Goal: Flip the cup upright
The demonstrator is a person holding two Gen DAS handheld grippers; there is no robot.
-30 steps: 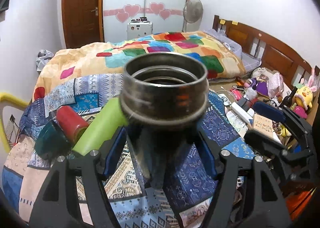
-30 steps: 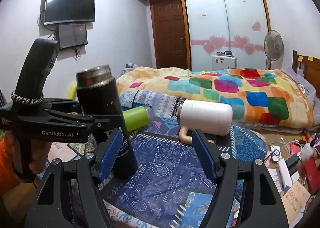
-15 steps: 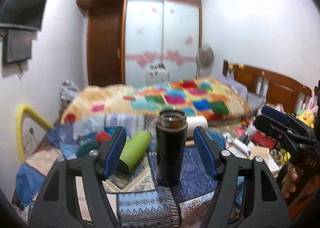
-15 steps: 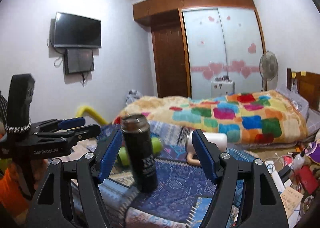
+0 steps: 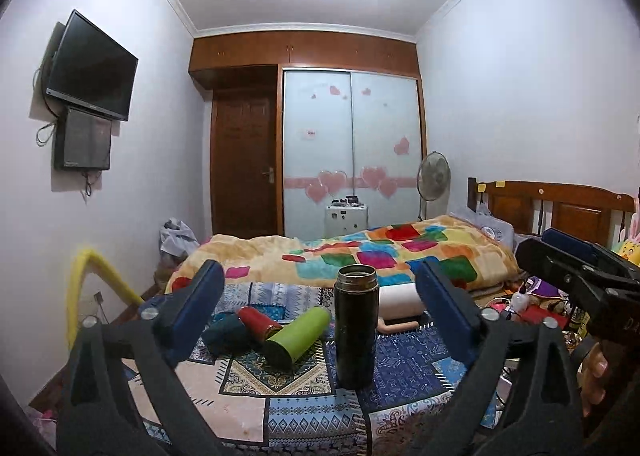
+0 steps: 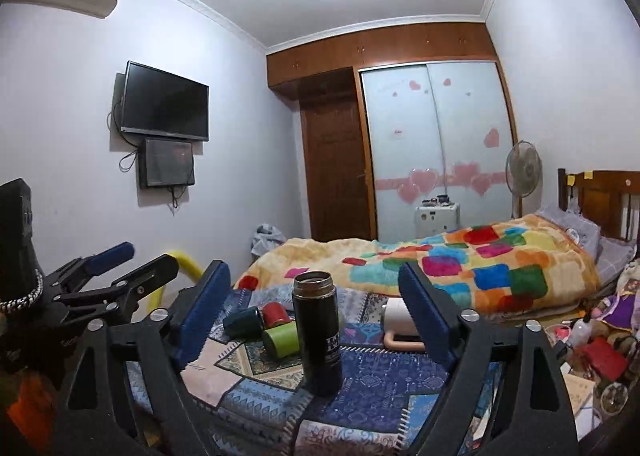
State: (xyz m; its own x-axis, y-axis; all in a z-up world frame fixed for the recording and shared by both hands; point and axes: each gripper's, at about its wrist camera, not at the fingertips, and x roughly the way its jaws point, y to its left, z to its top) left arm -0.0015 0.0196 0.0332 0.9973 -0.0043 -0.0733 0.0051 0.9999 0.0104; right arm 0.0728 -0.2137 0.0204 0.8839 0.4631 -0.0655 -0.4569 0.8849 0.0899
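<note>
Cup (image 5: 356, 326): black, one, upright on the quilt (image 5: 280, 388), mouth up; inside too dark to make out.
Quilt: patchwork; near edge hidden behind both grippers.
White mug (image 5: 394, 300): one, on its side behind the cup, partly hidden.
Green cup (image 5: 298, 336): one, lying left of the cup, base toward the camera.
Red cup (image 5: 258, 322), teal cup (image 5: 226, 334): one each, lying left of the green cup.
Left gripper (image 5: 318, 316): wide open, holding nothing, cup apart between its fingers.
Right gripper (image 6: 314, 314): wide open, holding nothing.
</note>
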